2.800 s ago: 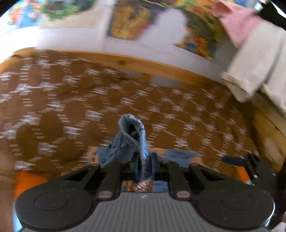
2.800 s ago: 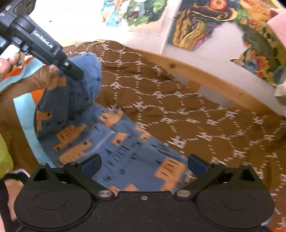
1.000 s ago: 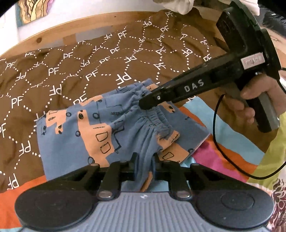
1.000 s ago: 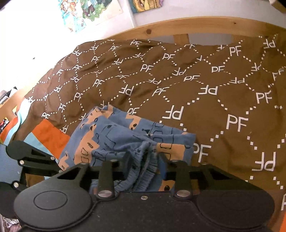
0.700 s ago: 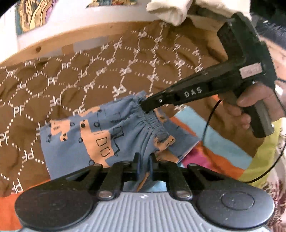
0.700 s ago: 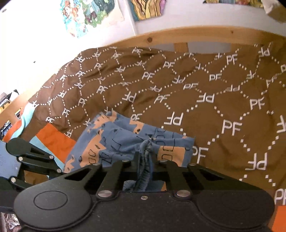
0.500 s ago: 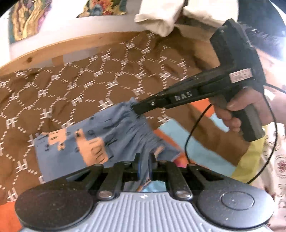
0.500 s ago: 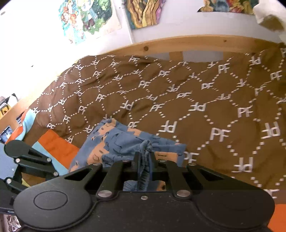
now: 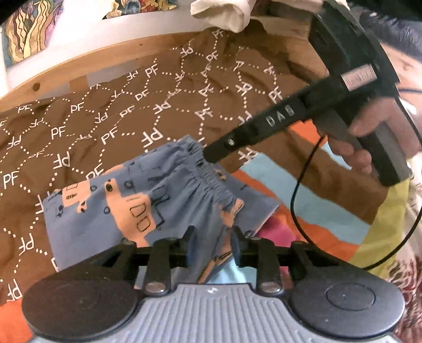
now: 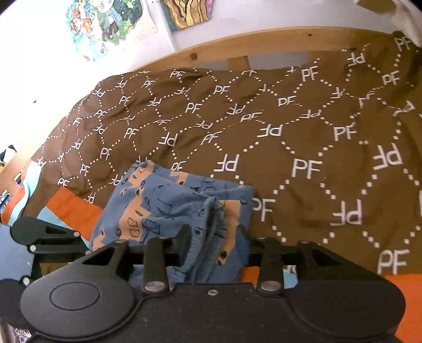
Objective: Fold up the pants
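Pants [image 9: 147,203], blue with orange truck prints, lie folded on a brown bedspread [image 10: 303,126] patterned with white dotted diamonds and "PF" lettering, near the edge where orange and pale-blue stripes of another cover [image 9: 311,208] show. Both sets of jaws have just been opening. Seen from the left wrist, the left gripper [image 9: 211,244] has its jaws partly apart, a strip of blue fabric running loosely between them without being pinched. The right gripper [image 10: 213,242], seen from its own wrist, likewise has its jaws partly apart, the bunched elastic waistband slack in the gap and no longer squeezed. In the left wrist view the right gripper's black nose reaches the far end of the gathered waistband, a person's hand [image 9: 369,142] wrapped round its handle and a black cable [image 9: 298,200] looping below. A wooden bed frame [image 10: 263,42] curves behind the bedspread, with colourful posters [image 10: 105,23] on the white wall above it. Pale cloth [image 9: 224,13] hangs at the top of the left wrist view.
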Demonstrator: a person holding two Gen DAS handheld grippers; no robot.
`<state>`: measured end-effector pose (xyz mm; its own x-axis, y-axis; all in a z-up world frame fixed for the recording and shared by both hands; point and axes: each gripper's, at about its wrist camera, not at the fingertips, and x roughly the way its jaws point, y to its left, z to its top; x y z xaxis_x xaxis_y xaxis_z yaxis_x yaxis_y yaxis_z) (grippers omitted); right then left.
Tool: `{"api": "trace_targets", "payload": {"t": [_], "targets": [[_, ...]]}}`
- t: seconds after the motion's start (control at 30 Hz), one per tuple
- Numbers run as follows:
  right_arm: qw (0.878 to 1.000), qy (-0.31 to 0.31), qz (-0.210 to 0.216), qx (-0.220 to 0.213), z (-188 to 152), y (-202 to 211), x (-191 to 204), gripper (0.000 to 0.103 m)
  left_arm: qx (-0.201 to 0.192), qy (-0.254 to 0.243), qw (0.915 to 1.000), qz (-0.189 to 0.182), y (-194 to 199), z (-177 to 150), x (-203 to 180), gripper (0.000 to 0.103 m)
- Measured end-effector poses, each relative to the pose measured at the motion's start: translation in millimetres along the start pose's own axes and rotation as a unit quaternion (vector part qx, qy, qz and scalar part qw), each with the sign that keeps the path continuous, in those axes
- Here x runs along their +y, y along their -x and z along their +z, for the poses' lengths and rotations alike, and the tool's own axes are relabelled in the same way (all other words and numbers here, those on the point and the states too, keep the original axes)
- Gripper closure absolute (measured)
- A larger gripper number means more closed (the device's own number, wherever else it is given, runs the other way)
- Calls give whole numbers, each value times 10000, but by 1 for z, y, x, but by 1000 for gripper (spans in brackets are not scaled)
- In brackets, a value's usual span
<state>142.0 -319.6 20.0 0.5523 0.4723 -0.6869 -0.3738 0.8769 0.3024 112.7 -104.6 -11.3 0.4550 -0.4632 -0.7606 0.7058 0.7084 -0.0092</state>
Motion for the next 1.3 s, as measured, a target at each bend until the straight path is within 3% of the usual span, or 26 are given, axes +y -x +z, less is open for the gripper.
{"api": "trace_targets", "payload": {"t": [0.07, 0.13, 0.17, 0.2, 0.23, 0.3, 0.33, 0.43, 0.53, 0.67, 0.77, 0.87, 0.93, 0.97, 1.0, 1.03, 1.1, 1.13, 1.2, 1.3], "targets": [[10000, 51, -2, 28, 4, -9, 1, 54, 55, -34, 10000, 32, -4, -3, 0, 50], [10000, 27, 32, 79, 9, -19, 0, 54, 75, -91, 9999, 22, -7, -6, -1, 50], [9999, 10, 49, 94, 10, -23, 0, 55, 106, -141, 9998, 13, -8, -7, -2, 57], [9999, 41, 37, 102, 11, -26, 1, 60, 135, -214, 9997, 31, -10, -8, -3, 73], [9999, 106, 4, 101, 12, -28, 3, 73, 175, -307, 9993, 97, -12, -8, -5, 79], [9997, 194, -63, 110, 11, -29, 6, 81, 198, -381, 9988, 239, -14, -9, -7, 94], [9997, 212, -90, 95, 11, -27, 7, 89, 204, -301, 9991, 212, -15, -8, -4, 97], [9998, 157, -124, 14, 9, -18, 6, 93, 168, 5, 9999, 16, -8, -4, 4, 100], [9997, 76, -172, -123, 11, -1, 6, 93, 71, 196, 9995, -228, 3, 2, 3, 101], [9993, 3, -336, -170, 12, 16, 2, 94, 9, 71, 9992, -397, 3, 8, -6, 101], [9990, 80, -439, 1, 7, 11, 0, 88, 214, -66, 9990, -376, -11, 5, -9, 100], [9969, 338, -687, 180, 0, -2, 4, 74, 331, 153, 9984, -433, -13, 0, -2, 91], [9953, 492, -825, 99, -3, 1, 9, 47, 201, 390, 9980, -449, -1, -1, 6, 61], [9946, 603, -848, 7, -3, 5, 13, 39, 74, 532, 9980, -345, 8, -1, 11, 38], [9937, 711, -863, -67, -4, 8, 16, 23, -73, 668, 9975, -216, 16, -2, 16, 27], [9925, 822, -890, -140, -4, 10, 20, 15, -215, 828, 9963, -36, 24, -4, 22, 25], [9892, 1103, -937, -218, -6, 11, 29, 14, -258, 1167, 9917, 467, 30, -6, 34, 10], [9876, 1229, -955, -184, -8, 10, 32, 11, -179, 1360, 9874, 791, 29, -8, 39, 8], [9842, 1437, -1034, -100, -14, 4, 38, 8, 98, 1678, 9780, 1232, 22, -14, 52, 7], [9775, 1711, -1229, 46, -23, -6, 47, 7, 786, 1856, 9689, 1436, 1, -25, 64, 7]]}}
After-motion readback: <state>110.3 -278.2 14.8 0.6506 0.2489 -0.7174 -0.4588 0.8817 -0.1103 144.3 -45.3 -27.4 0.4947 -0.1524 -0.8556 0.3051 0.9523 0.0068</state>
